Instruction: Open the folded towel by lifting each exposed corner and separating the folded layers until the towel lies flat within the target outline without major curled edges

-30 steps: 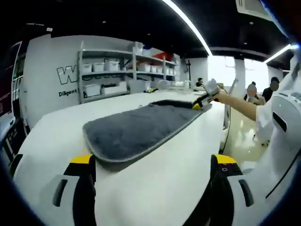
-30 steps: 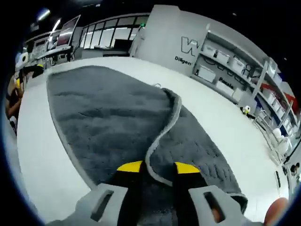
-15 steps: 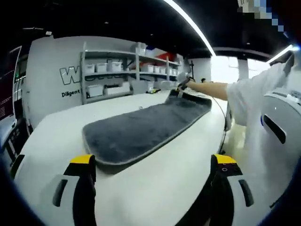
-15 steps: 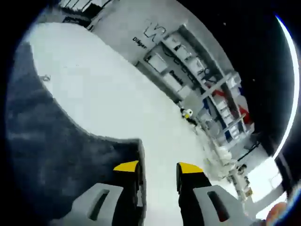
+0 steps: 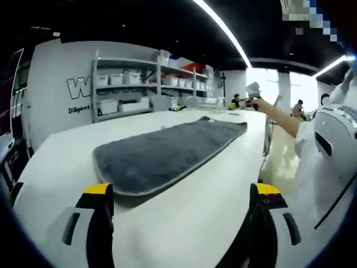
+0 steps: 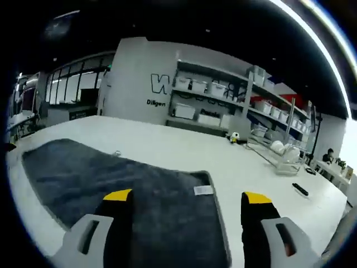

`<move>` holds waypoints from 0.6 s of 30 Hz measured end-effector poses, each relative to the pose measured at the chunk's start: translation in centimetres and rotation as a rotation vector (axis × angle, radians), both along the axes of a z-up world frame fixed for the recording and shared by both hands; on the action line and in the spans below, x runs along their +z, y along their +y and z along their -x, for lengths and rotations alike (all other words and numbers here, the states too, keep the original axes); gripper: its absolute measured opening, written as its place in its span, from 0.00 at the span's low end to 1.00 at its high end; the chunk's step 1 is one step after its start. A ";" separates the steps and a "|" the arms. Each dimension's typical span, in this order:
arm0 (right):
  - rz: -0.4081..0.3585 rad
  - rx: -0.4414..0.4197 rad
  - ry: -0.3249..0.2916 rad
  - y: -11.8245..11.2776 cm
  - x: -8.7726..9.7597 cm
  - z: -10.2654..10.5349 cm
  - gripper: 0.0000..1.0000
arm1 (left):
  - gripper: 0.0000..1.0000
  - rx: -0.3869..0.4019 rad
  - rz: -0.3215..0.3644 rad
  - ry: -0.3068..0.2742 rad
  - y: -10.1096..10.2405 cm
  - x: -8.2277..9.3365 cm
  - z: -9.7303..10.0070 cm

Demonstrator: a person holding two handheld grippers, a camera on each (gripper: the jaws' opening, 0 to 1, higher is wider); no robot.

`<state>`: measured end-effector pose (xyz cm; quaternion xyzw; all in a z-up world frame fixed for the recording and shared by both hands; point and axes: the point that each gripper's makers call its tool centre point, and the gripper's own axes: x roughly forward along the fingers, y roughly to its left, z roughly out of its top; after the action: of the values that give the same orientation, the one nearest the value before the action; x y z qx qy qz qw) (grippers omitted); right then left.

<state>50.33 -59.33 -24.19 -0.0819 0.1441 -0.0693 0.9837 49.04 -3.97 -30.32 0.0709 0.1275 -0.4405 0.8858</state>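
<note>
Towel [image 5: 167, 156], dark grey and plush, lies spread in a single layer on the white table [image 5: 67, 151]. In the left gripper view it runs from a rounded near corner at about 8 o'clock out toward 1 o'clock, its pale hem flat against the tabletop all the way along. In the right gripper view the towel [image 6: 111, 190] stretches from 9 o'clock toward 5 o'clock, and a small white label [image 6: 203, 190] sits near its far corner, just beside the edge.

Left gripper [image 5: 181, 198] hovers low over the table with its jaws spread wide, nothing between them; the towel's near corner lies just beyond the left jaw, apart from it. Right gripper [image 6: 187, 198] is also released, its yellow-tipped jaws wide apart above the towel's end, gripping nothing. In the left gripper view that right gripper [image 5: 245, 103] appears at 1 o'clock, raised off the table past the towel's far end, on a person's outstretched arm [image 5: 279, 117].

Beyond the table, at 11 o'clock, shelves [image 5: 145, 84] with white bins stand against a grey wall. A small black object [image 6: 299, 189] lies on the table at 3 o'clock in the right gripper view.
</note>
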 end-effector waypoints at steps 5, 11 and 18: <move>-0.068 -0.030 0.031 4.7 -4.4 7.2 0.99 | 0.99 0.027 -0.041 -0.002 0.9 -0.6 -0.3; -0.202 -0.088 0.042 8.0 -10.4 11.6 0.99 | 0.99 0.025 -0.029 0.015 1.7 -0.9 0.6; -0.243 -0.143 0.027 6.2 -11.7 12.7 0.99 | 0.99 0.051 -0.043 0.027 3.0 -1.4 0.9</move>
<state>37.60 -53.10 -35.90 0.0473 0.1704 -0.1202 0.9769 48.11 -0.93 -31.71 0.0809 0.1509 -0.4160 0.8931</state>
